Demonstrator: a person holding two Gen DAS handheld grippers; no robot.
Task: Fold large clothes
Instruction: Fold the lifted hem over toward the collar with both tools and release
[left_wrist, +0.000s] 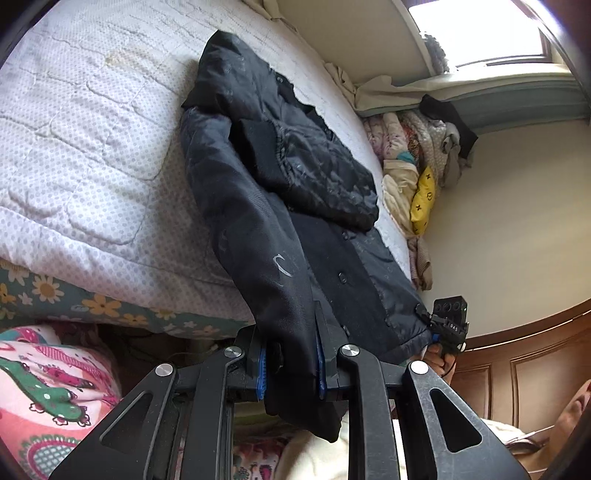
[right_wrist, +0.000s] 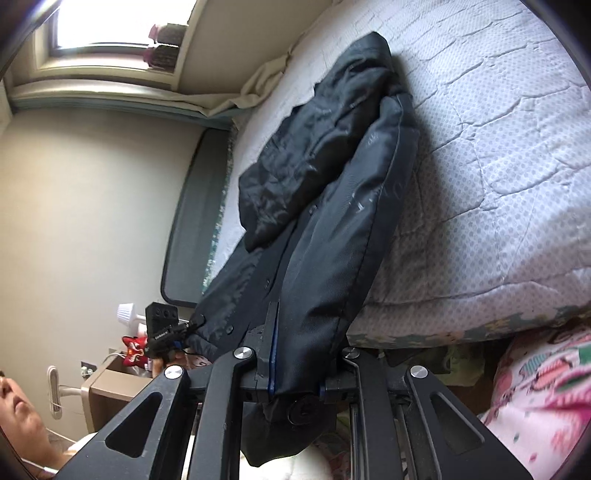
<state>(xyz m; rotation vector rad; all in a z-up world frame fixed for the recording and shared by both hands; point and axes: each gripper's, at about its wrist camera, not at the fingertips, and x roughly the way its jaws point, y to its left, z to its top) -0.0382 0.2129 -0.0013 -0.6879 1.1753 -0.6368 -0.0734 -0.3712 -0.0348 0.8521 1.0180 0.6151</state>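
A black padded jacket (left_wrist: 280, 184) lies lengthwise on a bed with a white dotted quilt (left_wrist: 85, 147), its sleeves folded onto the front, its near end hanging over the bed's edge. My left gripper (left_wrist: 291, 373) is shut on the jacket's near hem at one corner. My right gripper (right_wrist: 295, 373) is shut on the jacket's (right_wrist: 332, 192) hem at the other corner. Each gripper shows small in the other's view, the right one (left_wrist: 448, 326) and the left one (right_wrist: 162, 328), both at the hem.
The quilt (right_wrist: 498, 166) covers the bed beside the jacket. A pile of folded clothes (left_wrist: 413, 173) sits against the wall. A window (right_wrist: 110, 26) is above. A pink patterned cloth (left_wrist: 44, 387) lies below the bed edge. A bedside cabinet (right_wrist: 110, 384) stands by the wall.
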